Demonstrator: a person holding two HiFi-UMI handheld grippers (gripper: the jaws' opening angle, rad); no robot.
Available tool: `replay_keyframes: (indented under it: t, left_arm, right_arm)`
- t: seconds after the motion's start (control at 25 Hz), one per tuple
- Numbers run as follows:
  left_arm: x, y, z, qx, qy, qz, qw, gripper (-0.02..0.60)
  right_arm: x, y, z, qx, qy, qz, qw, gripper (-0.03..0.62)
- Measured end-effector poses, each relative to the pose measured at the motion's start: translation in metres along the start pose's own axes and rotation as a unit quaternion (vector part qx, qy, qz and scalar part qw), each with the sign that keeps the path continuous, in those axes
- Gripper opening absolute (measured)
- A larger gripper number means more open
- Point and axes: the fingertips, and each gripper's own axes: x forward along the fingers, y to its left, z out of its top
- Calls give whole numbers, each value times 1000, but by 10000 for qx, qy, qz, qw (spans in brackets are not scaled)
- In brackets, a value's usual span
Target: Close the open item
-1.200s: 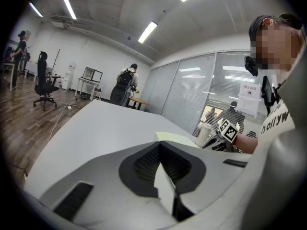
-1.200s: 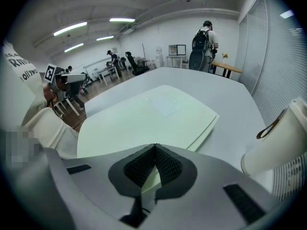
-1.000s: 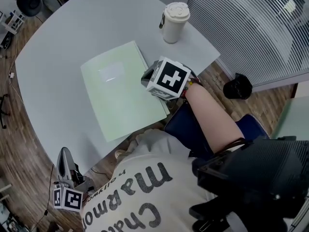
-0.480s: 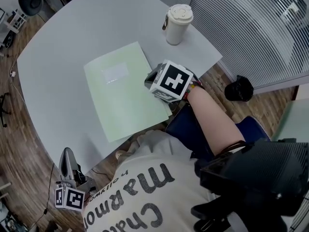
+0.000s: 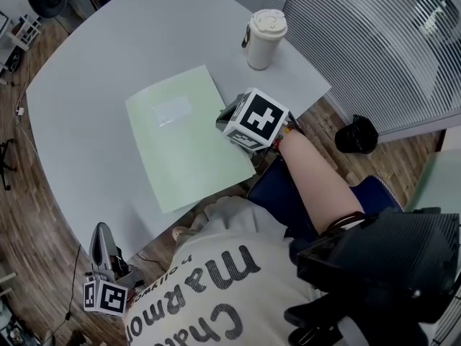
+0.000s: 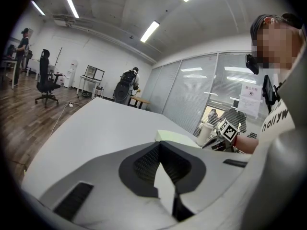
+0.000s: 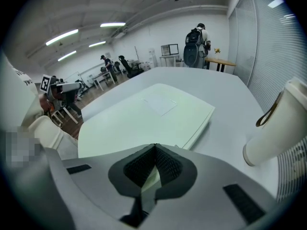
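Since the folder lies flat at the table's near edge, I judge it closed, so my right gripper and left gripper, both pinched together on nothing, need only back away.

Cream shirt with dark lettering, red wristband

- Right gripper: jaws together, tips meeting. Right marker cube on top, tilted.
- Right forearm: bare, stretched forward and leftward from the body.
- Left gripper: held low at the person's left side, well apart from the right. Jaws together, pointing forward. Left marker cube nearest the torso.
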Motion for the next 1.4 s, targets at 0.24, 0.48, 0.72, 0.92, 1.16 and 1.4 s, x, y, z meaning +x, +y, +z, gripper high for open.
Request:
replay_keyframes:
  t: [0.24,0.48,0.72,0.92,1.16,1.4]
  left_arm:
    - [-1,-1,-2,-12,-28,31,10000,-6]
    - [-3,2,-5,-47,-35,73,10000,-6]
    - [-4,4,-3,-38,-70,92,9999,-6]
    - [-7,7,-4,-64,-92,130,9999,-6]
    - [-8,8,-4,-111,-117,141,9998,-6]
    - [-8,7,-8,-174,-152,149,9996,-6]
  right_arm:
    - [-2,-8,-3,559,-110,-13,9984,0]
    - [-2,-20,-6,955,-101,-117,9953,0]
    - [0,-21,-5,569,270,-302,9976,0]
    - [4,-21,-5,388,778,-333,9957,1]
    - [3,-19,-2,-124,1368,-505,9892,0]
    - [8,-18,-2,-479,1797,-430,9816,1]
